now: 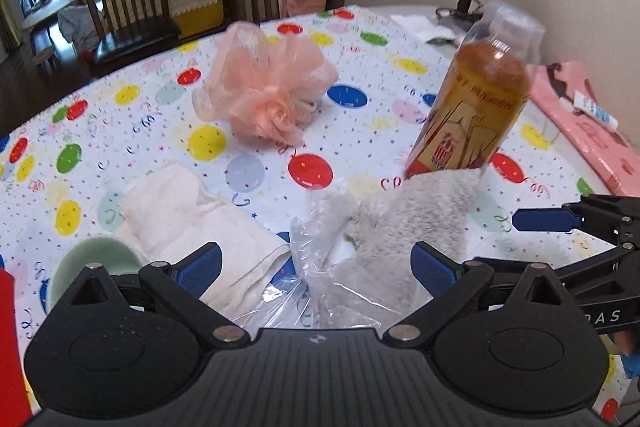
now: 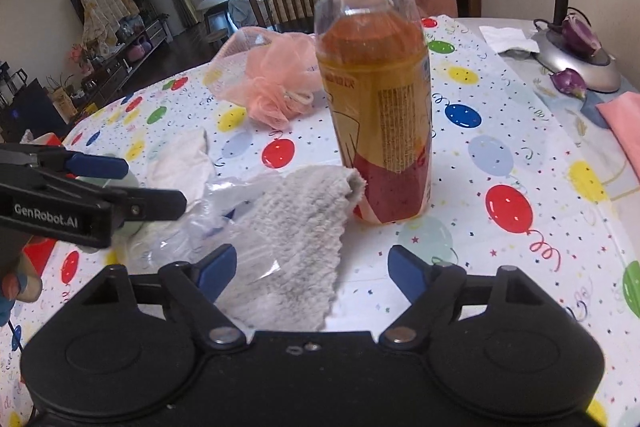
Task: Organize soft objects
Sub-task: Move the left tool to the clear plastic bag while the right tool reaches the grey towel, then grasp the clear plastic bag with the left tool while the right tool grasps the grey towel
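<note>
A grey fluffy cloth (image 1: pixel 412 223) (image 2: pixel 300 227) lies on the balloon-print tablecloth (image 1: pixel 360 39), its near part under the film of a crumpled clear plastic bag (image 1: pixel 316 267) (image 2: pixel 180 227). My left gripper (image 1: pixel 316 265) is open just above the bag and cloth, with nothing pressed between its pads. My right gripper (image 2: pixel 312 267) is open too, over the cloth's near right edge. A pink mesh bath puff (image 1: pixel 264 83) (image 2: pixel 272 83) sits farther back. To the left lies a folded white towel (image 1: pixel 192 219) (image 2: pixel 180 159).
A bottle of amber drink (image 1: pixel 468 107) (image 2: pixel 380 115) stands right behind the cloth. A pale green bowl (image 1: pixel 96 259) and something red (image 1: pixel 8 347) are at the near left. A lamp base (image 2: pixel 580 63), white tissue (image 2: pixel 508 39) and a pink box (image 1: pixel 592 131) line the right side.
</note>
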`<state>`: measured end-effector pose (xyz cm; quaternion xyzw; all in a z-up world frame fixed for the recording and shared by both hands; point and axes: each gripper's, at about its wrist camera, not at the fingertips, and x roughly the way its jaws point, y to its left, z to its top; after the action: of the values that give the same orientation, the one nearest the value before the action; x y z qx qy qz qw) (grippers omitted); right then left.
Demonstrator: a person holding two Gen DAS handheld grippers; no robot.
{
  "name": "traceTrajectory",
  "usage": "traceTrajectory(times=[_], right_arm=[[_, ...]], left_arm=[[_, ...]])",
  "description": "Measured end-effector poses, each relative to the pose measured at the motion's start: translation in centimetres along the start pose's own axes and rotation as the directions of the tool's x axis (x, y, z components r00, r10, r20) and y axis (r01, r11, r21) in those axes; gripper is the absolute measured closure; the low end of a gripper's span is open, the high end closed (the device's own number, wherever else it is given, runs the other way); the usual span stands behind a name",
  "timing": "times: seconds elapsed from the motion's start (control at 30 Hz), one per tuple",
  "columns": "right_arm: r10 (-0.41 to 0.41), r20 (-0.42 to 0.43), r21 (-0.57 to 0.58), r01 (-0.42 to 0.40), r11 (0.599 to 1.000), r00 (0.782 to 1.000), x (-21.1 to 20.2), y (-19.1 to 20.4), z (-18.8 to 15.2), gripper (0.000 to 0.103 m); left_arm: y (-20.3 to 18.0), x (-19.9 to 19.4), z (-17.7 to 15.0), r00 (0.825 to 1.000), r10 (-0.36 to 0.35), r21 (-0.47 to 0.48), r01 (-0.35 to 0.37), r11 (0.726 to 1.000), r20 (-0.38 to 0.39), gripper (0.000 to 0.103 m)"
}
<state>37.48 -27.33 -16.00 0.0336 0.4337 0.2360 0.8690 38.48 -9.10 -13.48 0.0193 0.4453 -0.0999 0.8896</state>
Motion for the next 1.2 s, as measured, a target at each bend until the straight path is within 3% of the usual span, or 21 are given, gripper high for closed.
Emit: traceTrajectory(times=[0.3, 0.63, 1.2], right_arm=[[-0.005, -0.031, -0.051, 0.003, 0.999, 1.000, 3.2, -0.2, 0.6, 0.028], [0.017, -0.055, -0.107, -0.023, 0.994, 0.998, 5.0, 0.2, 1.1, 0.032], [0.041, -0.076, -0.093, -0.048, 0.995, 0.996, 5.3, 0.4, 1.0, 0.067]], left_arm=[[-0.2, 3.8, 0.5, 0.998, 0.010, -0.048, -0.013, 0.999, -0.066, 0.012], [1.0, 5.8, 0.2, 0.993, -0.020, -0.122, 0.005, 0.993, -0.115, 0.043], [1.1, 7.0, -0.4, 0.986, -0.046, -0.159, 0.021, 0.987, -0.158, 0.063]])
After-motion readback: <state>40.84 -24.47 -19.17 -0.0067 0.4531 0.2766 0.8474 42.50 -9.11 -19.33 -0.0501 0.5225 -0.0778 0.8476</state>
